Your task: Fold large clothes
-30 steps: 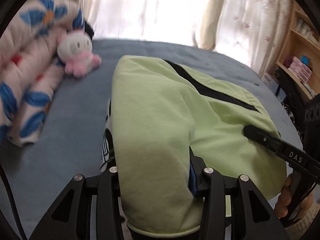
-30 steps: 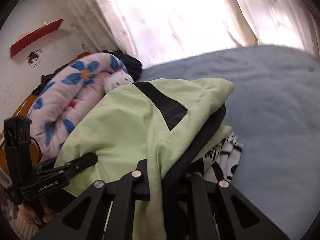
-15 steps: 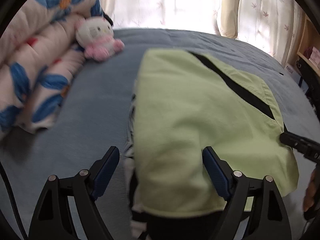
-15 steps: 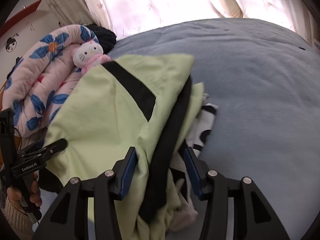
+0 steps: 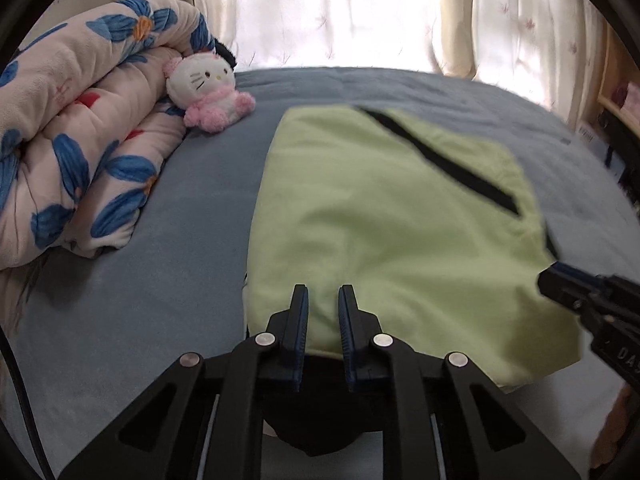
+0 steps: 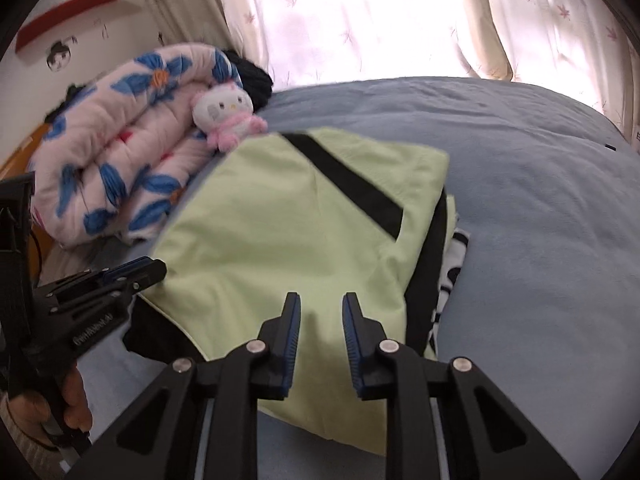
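A light green garment (image 5: pixel 380 220) with a black stripe lies folded on the blue bed (image 5: pixel 160 280). My left gripper (image 5: pixel 323 292) hovers over its near edge. Its jaws are closing to a narrow gap, and nothing is pinched between them. In the right wrist view the same garment (image 6: pixel 280 220) shows a black-and-white patterned layer (image 6: pixel 452 264) poking out on the right. My right gripper (image 6: pixel 322 300) hangs above the near hem, jaws closing and empty. Each gripper shows in the other's view: the left gripper (image 6: pixel 148 270) at the garment's left corner, the right gripper (image 5: pixel 548 276) at its right corner.
A rolled floral quilt (image 5: pixel 80 140) and a white-and-pink plush toy (image 5: pixel 208 88) lie at the left of the bed. Curtains (image 5: pixel 340 12) hang behind, and a wooden shelf (image 5: pixel 616 92) stands at the far right. A hand (image 6: pixel 72 404) holds the left gripper's handle.
Both grippers have let go of the green garment and pulled back toward its near edge. Their jaws spread wide, then narrowed. The garment now lies flat on the bed.
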Tool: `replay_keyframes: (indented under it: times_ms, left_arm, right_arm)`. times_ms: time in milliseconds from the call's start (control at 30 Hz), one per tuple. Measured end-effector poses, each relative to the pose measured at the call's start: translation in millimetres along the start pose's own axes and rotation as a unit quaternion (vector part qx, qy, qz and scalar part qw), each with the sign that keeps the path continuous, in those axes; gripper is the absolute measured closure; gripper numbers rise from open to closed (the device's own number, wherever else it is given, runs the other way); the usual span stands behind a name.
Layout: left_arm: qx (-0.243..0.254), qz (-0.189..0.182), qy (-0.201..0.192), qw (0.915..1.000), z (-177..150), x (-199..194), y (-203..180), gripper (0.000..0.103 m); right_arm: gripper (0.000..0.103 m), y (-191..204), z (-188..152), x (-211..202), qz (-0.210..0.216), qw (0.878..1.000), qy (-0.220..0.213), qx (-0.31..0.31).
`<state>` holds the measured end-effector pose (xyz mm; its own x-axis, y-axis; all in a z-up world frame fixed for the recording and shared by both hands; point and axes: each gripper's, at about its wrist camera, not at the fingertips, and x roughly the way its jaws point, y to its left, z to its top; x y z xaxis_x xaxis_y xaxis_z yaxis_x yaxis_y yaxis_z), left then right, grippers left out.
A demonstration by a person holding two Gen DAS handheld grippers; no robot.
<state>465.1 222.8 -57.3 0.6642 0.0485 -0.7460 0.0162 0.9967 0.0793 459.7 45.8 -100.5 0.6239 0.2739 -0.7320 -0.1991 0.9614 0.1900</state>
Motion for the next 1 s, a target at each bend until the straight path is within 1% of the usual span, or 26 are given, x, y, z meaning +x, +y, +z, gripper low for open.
replay_keyframes:
  times_ms: [33, 67, 100, 133, 167, 233, 367, 500, 567, 600, 633, 667, 700, 733, 767, 867, 1000]
  left_arm:
    - [0.006, 0.012, 0.003, 0.9999, -3.7, 6.1, -0.2, 0.09]
    - [0.015, 0.023, 0.006, 0.9996, -7.8, 12.2, 0.4, 0.09]
    - [0.017, 0.021, 0.007, 0.9996, -9.5, 14.7, 1.0, 0.089]
    - [0.017, 0.017, 0.006, 0.9997, -10.9, 15.6, 2.1, 0.089]
    - [0.017, 0.013, 0.005, 0.9998, -11.6, 15.8, 2.3, 0.089]
    - [0.025, 0.018, 0.004, 0.9995, -12.0, 15.8, 1.0, 0.089]
    - [0.021, 0.024, 0.004, 0.9995, -12.0, 14.7, 0.3, 0.089]
    - [0.013, 0.025, 0.003, 0.9996, -11.5, 9.9, 0.9, 0.089]
    - [0.013, 0.028, 0.002, 0.9995, -12.1, 5.2, -0.7, 0.087]
    - [0.013, 0.03, 0.001, 0.9995, -12.4, 1.2, -1.9, 0.08]
    - [0.013, 0.028, 0.002, 0.9995, -12.7, -1.7, -2.7, 0.069]
    - [0.012, 0.025, 0.002, 0.9996, -13.4, -6.3, -4.2, 0.062]
    - [0.012, 0.023, 0.002, 0.9997, -14.0, -11.3, -5.5, 0.046]
    - [0.01, 0.023, 0.001, 0.9997, -14.5, -17.0, -7.3, 0.035]
    - [0.009, 0.026, -0.004, 0.9996, -15.3, -26.5, -9.5, 0.033]
    - [0.013, 0.016, -0.008, 0.9998, -15.8, -48.6, -16.3, 0.033]
    - [0.017, 0.025, -0.012, 0.9995, -15.7, -84.8, -27.0, 0.033]
  right_arm:
    - [0.082, -3.2, -3.4, 7.6, -0.023, 1.0, 0.008, -0.006]
    - [0.086, -9.5, -7.9, 17.1, -0.046, 0.999, 0.02, -0.012]
    - [0.1, -17.0, -11.7, 24.6, -0.05, 0.998, 0.028, -0.012]
    - [0.103, -26.5, -14.5, 27.8, -0.046, 0.998, 0.03, -0.006]
    - [0.103, -32.2, -15.5, 27.6, -0.039, 0.999, 0.027, -0.001]
    - [0.103, -36.6, -15.5, 24.7, -0.033, 0.999, 0.023, 0.006]
    - [0.103, -29.1, -13.6, 23.4, -0.052, 0.998, 0.024, -0.006]
    - [0.103, -24.6, -14.4, 16.9, -0.061, 0.998, 0.025, -0.015]
    - [0.103, -23.2, -15.0, 10.1, -0.062, 0.998, 0.025, -0.019]
    - [0.1, -22.5, -15.3, 6.1, -0.063, 0.997, 0.026, -0.019]
    - [0.1, -22.0, -15.3, 0.5, -0.064, 0.997, 0.028, -0.019]
    - [0.1, -22.2, -15.3, -4.8, -0.063, 0.997, 0.029, -0.017]
    - [0.1, -22.7, -15.3, -11.3, -0.064, 0.997, 0.03, -0.014]
    - [0.099, -23.2, -15.4, -17.1, -0.065, 0.997, 0.03, -0.013]
    - [0.098, -23.7, -15.2, -22.9, -0.066, 0.997, 0.031, -0.012]
    - [0.095, -27.7, -15.5, -46.7, -0.076, 0.997, 0.029, -0.006]
    - [0.076, -36.3, -17.7, -83.4, -0.089, 0.996, 0.024, 0.01]
